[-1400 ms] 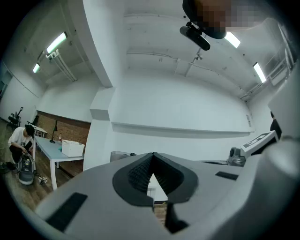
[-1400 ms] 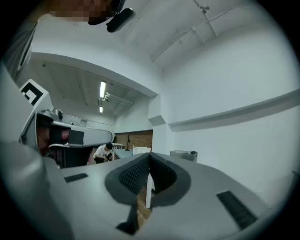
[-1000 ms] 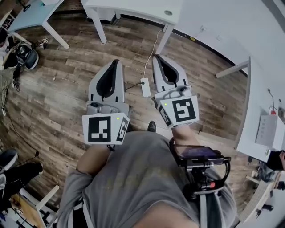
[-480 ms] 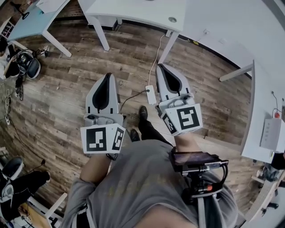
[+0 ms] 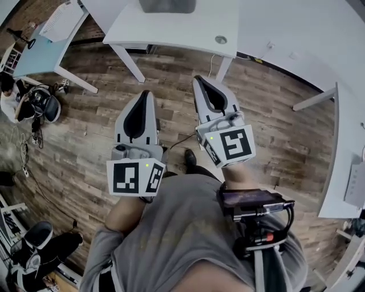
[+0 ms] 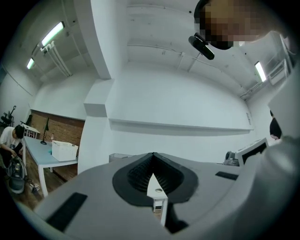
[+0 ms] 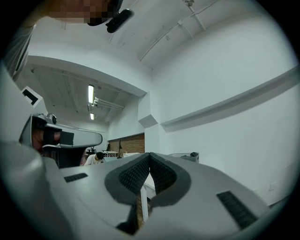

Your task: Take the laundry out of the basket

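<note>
Item: approach stance, task not begun. Grippers, two: left gripper [image 5: 146, 94] and right gripper [image 5: 198, 80], side by side just ahead of the person's chest, noses toward 12 o'clock. Both tongs are clenched tip to tip with nothing between the pads. Probable reason: nothing is within reach, so the pair is carried closed and level while the person faces the work. Marker cubes, two: one [image 5: 135, 177] on the left unit, one [image 5: 231, 145] on the right, both turned up to the head camera. Basket [image 5: 166, 5], one: grey, on the white table [image 5: 171, 31] at 12 o'clock, well apart from both grippers and cut by the frame edge. Laundry: not readable from above. The right gripper view shows one dark lump [image 7: 193, 153] at the basket rim, likely a garment, so the load appears to be inside, none removed. Tables, three: the white one at 12, a pale blue one [image 5: 43, 45] at 10 carrying a sheet of paper, and a white one [image 5: 348, 148] at 3. Cable [image 5: 179, 140], one, on the wood floor [image 5: 85, 142] under the grippers. Phone rig [image 5: 251, 199], one, strapped to the chest at the right. Bystanders, two: one [image 5: 8, 100] at 9, one [image 5: 40, 251] at 7, both clear of the path. Next need, as judged: close the gap to the table before either jaw is let go.
</note>
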`<state>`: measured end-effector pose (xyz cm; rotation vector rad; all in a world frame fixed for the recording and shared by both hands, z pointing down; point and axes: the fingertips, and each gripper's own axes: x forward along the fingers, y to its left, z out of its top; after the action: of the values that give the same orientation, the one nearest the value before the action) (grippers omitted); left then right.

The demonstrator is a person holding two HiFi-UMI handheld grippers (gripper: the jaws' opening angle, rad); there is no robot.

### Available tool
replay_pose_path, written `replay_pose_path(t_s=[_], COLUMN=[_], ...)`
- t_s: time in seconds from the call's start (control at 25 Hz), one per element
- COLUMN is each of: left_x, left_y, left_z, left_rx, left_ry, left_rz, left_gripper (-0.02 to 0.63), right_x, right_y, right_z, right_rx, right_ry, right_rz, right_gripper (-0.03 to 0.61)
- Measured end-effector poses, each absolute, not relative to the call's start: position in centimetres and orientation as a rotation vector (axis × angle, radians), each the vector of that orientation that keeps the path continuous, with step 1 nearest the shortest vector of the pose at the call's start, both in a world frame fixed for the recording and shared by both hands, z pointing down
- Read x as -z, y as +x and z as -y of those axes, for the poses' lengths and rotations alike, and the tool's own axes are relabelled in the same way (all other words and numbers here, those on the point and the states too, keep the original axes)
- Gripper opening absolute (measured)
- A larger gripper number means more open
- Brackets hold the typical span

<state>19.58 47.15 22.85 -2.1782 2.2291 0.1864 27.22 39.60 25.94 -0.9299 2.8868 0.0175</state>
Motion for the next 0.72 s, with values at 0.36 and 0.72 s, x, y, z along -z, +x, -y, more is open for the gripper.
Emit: replay_pose_path(t_s=[0.36, 0.72], left_x=[-23.1, -24.6], left_y=[16.1, 9.9], left_z=[-41.3, -34.1], left_rx=[-0.161, -0.194], left_ry=[-2.157, -2.232], left_rz=[-2.266, -2.235], left_gripper=[0.008, 0.008], right_x=[-26.4, -27.0], right_y=[23.9, 17.2], right_z=[-33.0, -26.7], right_rx=[0.031, 0.064], right_ry=[-0.909, -0.946], right_rz=[-2.903, -2.900], right_gripper=[0.008, 0.008])
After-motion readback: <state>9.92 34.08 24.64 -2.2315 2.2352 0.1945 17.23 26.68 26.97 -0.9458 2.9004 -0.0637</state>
